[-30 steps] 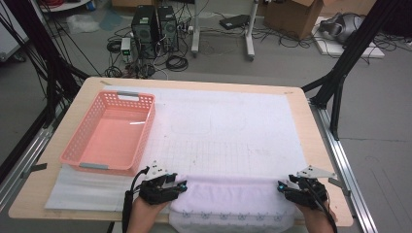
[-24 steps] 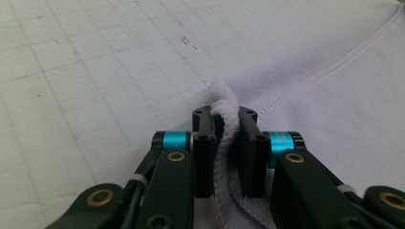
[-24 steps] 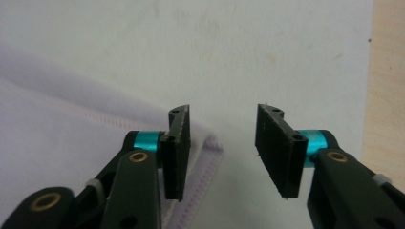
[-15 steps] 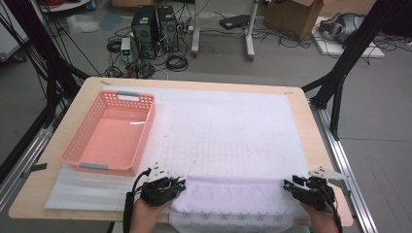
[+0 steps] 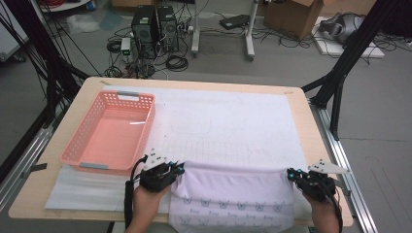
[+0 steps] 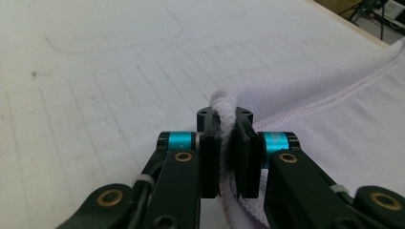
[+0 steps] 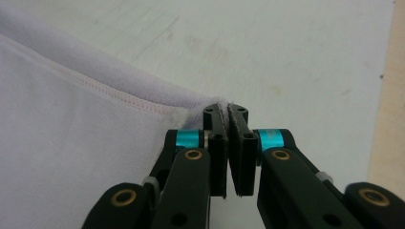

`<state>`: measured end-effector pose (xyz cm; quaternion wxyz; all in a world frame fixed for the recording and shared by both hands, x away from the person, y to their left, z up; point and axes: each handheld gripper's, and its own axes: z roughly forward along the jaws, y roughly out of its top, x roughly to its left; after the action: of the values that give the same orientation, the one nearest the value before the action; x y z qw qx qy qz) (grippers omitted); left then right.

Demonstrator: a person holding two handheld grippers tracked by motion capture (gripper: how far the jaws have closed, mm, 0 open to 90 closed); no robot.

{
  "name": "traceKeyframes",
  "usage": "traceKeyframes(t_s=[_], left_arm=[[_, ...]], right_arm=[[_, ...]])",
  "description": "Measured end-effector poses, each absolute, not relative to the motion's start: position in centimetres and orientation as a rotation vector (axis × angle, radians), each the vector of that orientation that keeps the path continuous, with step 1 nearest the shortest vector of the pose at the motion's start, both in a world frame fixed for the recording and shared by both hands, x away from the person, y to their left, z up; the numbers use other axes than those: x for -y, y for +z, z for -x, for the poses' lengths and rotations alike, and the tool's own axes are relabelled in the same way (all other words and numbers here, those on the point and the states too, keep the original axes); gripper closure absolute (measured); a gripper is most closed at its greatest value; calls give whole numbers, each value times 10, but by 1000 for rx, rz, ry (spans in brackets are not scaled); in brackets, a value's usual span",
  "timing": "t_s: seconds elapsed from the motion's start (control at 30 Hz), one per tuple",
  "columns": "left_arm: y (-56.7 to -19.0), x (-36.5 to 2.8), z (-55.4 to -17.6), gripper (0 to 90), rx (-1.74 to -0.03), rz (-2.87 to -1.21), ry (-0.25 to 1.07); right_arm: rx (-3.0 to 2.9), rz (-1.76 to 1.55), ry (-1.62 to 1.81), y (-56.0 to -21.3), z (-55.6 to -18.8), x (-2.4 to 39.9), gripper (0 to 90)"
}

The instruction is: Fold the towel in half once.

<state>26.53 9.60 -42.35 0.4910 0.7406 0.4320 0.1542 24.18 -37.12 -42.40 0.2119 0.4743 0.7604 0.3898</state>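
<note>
Lab floor with cables, PC towers and a cardboard box sits at 12 o'clock behind the counter [image 5: 58,194]. White mat [image 5: 228,121] covers most of the top; empty pink basket [image 5: 109,133] at 9 o'clock on it.

Task item: pale lilac garment [image 5: 233,199] with small butterfly print, at 6 o'clock, draped over the near counter edge.

Left gripper [image 5: 177,168] at 7 o'clock: jaws have just been closing, fingers [image 6: 210,143] now pinching the garment's thick rolled corner. Right gripper [image 5: 290,174] at 5 o'clock: jaws also just closed, fingers [image 7: 217,143] nipping the opposite corner by the stitched hem. The hem runs fairly straight between them.

Step in hand, as I read it: both corners secured, start of a spread or fold.

Next move probably calls for lifting both hands together, keeping tension even across the hem, then carrying it toward 12 o'clock over the mat. The right grip looks shallow and could slip.
</note>
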Motion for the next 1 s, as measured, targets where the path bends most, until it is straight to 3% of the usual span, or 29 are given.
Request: traceKeyframes(t_s=[0.37, 0.7, 0.73, 0.8, 0.9, 1.0], left_arm=[[-408, -89, -337, 822, -1136, -1750, 422], [-427, -84, -352, 798, -1172, -1773, 400], [-428, -84, -353, 746, -1180, -1780, 371], [-428, -86, -351, 589, -1193, -1775, 349], [-423, -89, -344, 572, -1156, -1733, 354], [-426, -91, -338, 565, -1153, -1725, 322]], right_arm=[[-2087, -1340, 1093, -409, -323, 375, 873], [-2038, -1415, 1080, -420, -351, 372, 870], [-2042, -1423, 1081, -421, -352, 371, 842], [-2035, -1480, 1131, -424, -352, 371, 634], [-1984, -1489, 1186, -418, -346, 376, 572], [-1992, -1483, 1208, -414, -340, 378, 572]])
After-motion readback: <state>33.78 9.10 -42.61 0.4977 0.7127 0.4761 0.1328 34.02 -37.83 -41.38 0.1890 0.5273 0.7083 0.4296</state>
